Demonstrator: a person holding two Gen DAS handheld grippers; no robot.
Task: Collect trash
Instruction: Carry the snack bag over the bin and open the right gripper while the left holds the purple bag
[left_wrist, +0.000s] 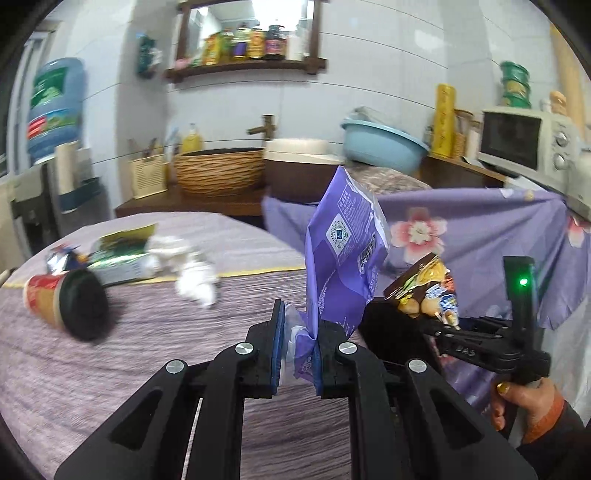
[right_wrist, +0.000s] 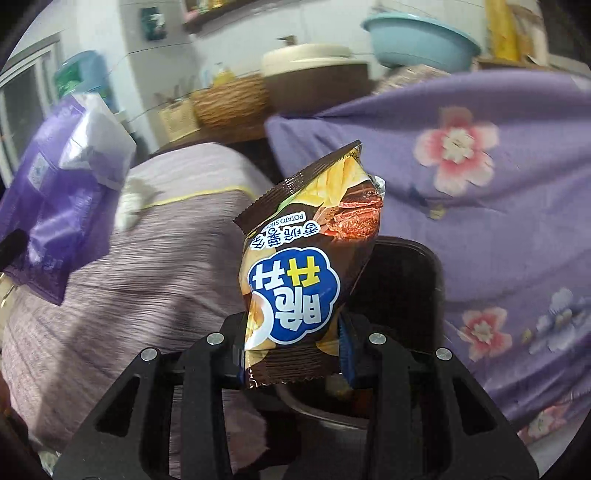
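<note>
My left gripper (left_wrist: 298, 345) is shut on a purple snack bag (left_wrist: 343, 254) and holds it upright above the table's right edge. The purple bag also shows at the left of the right wrist view (right_wrist: 59, 195). My right gripper (right_wrist: 293, 354) is shut on a brown potato-stick bag (right_wrist: 303, 266), held over a dark trash bin (right_wrist: 402, 295) beside the table. The right gripper and its bag show in the left wrist view (left_wrist: 428, 291). On the table lie a tipped paper cup (left_wrist: 66, 301), a green wrapper (left_wrist: 122, 254), crumpled white tissue (left_wrist: 188, 266) and a blue foil wrapper (left_wrist: 61, 258).
The round table has a striped mauve cloth (left_wrist: 147, 369). A purple floral cloth (right_wrist: 498, 221) hangs behind the bin. A counter at the back holds a wicker basket (left_wrist: 218, 170), a brown pot (left_wrist: 303, 166), a blue basin (left_wrist: 384, 144) and a microwave (left_wrist: 532, 144).
</note>
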